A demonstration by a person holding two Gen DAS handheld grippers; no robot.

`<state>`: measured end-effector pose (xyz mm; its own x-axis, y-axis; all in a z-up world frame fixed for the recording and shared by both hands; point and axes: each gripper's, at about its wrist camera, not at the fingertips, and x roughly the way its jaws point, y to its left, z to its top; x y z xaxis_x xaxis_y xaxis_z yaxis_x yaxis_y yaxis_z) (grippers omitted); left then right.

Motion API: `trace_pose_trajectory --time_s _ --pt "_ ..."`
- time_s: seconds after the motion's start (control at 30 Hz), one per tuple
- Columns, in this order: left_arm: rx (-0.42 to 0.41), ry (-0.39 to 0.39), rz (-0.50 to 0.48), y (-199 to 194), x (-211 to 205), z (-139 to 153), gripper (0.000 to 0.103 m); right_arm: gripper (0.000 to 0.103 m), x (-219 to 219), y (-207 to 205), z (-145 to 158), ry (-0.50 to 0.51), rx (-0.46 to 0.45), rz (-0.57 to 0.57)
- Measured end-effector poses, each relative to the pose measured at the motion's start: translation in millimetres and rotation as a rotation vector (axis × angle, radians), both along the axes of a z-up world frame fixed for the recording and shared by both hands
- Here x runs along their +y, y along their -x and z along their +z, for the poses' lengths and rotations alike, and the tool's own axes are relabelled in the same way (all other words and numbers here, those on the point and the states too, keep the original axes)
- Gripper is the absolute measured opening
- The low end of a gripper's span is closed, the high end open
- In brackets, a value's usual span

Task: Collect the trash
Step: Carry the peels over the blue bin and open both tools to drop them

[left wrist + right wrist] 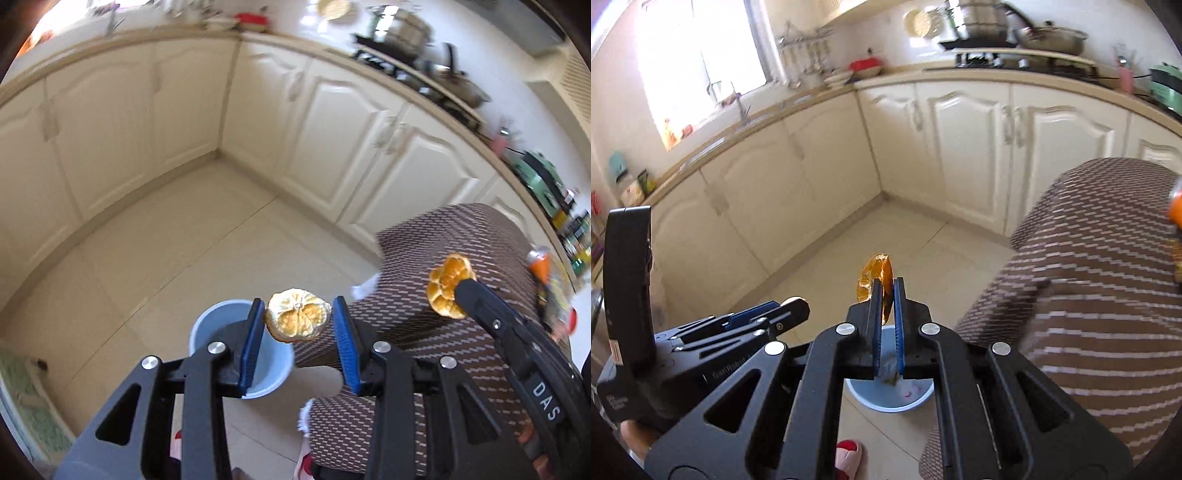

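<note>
Two dried orange peels are in the air above the floor, one in each hand-held gripper. The left hand-held gripper [297, 321] holds a cupped orange peel [297, 319] between half-spread pads, just over the rim of the light blue trash bin [207, 317]. The right hand-held gripper [886, 295] is clamped nearly closed on a flat orange peel [875, 275], with the bin [886, 400] below it. The left grip looks light on the peel's edges, so a jolt could drop it outside the bin. The patterned-cloth-covered worktop [461, 240] stands just beside it, and a swing could snag there.
</note>
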<state>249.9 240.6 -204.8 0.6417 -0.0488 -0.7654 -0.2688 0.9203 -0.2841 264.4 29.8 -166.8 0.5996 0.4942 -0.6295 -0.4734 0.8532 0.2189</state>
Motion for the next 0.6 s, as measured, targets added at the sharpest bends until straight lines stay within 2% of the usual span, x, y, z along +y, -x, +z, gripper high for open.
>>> trace_pose_trajectory --time_s 0.3,0.43,0.6 --pt "0.048 0.073 0.04 -31 29 -40 0.038 0.006 30 -27 -42 0.032 0.055 0.009" --pt "0.083 0.1 0.048 -42 33 -56 0.048 0.006 34 -37 -56 0.037 0.083 0.001" --pt "0.098 0.102 0.068 -41 38 -66 0.05 0.007 40 -41 -63 0.044 0.093 0.004"
